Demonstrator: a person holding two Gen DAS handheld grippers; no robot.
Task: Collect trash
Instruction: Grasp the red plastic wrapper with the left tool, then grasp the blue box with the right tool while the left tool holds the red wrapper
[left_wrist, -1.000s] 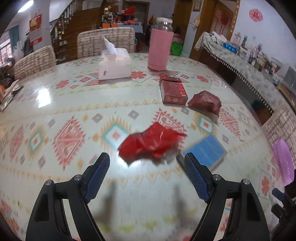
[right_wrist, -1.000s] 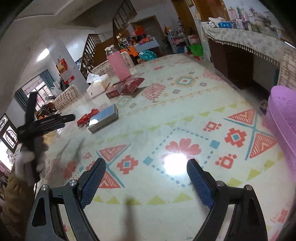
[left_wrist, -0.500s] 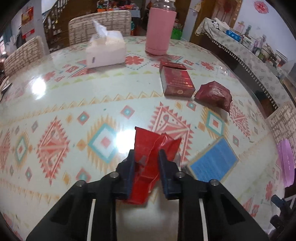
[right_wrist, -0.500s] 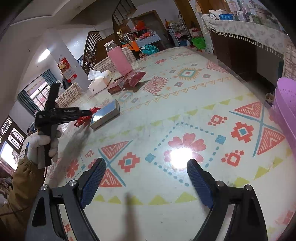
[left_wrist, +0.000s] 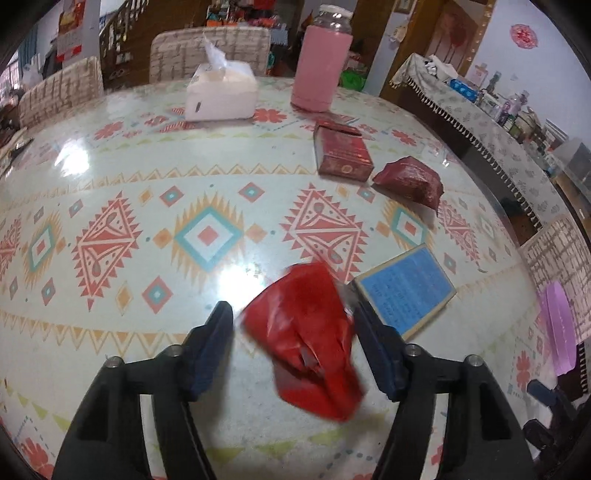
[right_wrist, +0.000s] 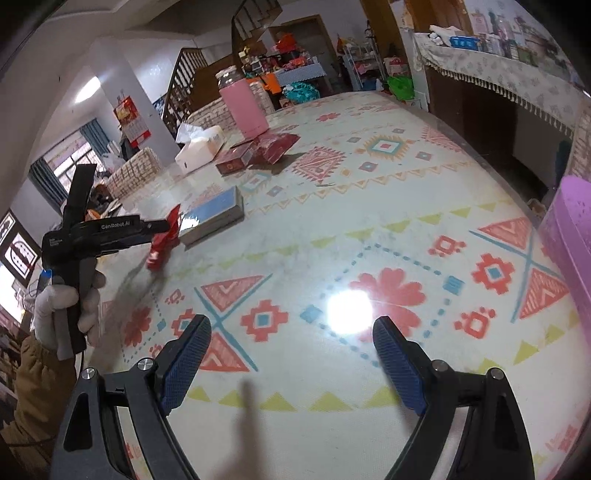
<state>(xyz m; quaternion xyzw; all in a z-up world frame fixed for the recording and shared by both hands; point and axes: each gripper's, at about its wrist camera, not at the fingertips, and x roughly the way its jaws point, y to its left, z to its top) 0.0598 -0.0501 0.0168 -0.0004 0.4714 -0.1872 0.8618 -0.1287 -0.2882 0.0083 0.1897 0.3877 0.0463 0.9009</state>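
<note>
Red wrapper (left_wrist: 310, 332) blurred, between opening left tongs (left_wrist: 291, 328), contact unclear

Crinkled glossy red plastic wrapper (left_wrist: 306, 332) over a smooth, shiny patterned tabletop (left_wrist: 110, 184).

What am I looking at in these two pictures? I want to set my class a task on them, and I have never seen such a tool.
A person holds a two-finger hand tool in each hand; each carries a camera looking along its fingers. One picture is from the left gripper, the other from the right gripper, which also shows the gloved left hand. On the patterned oval table lie a crumpled red plastic wrapper, a flat blue box, a dark red carton, a dark red pouch, a white tissue box and a tall pink bottle. The left jaws are opening with the wrapper between them, apparently no longer clamped. The right jaws are open, holding nothing.
</note>
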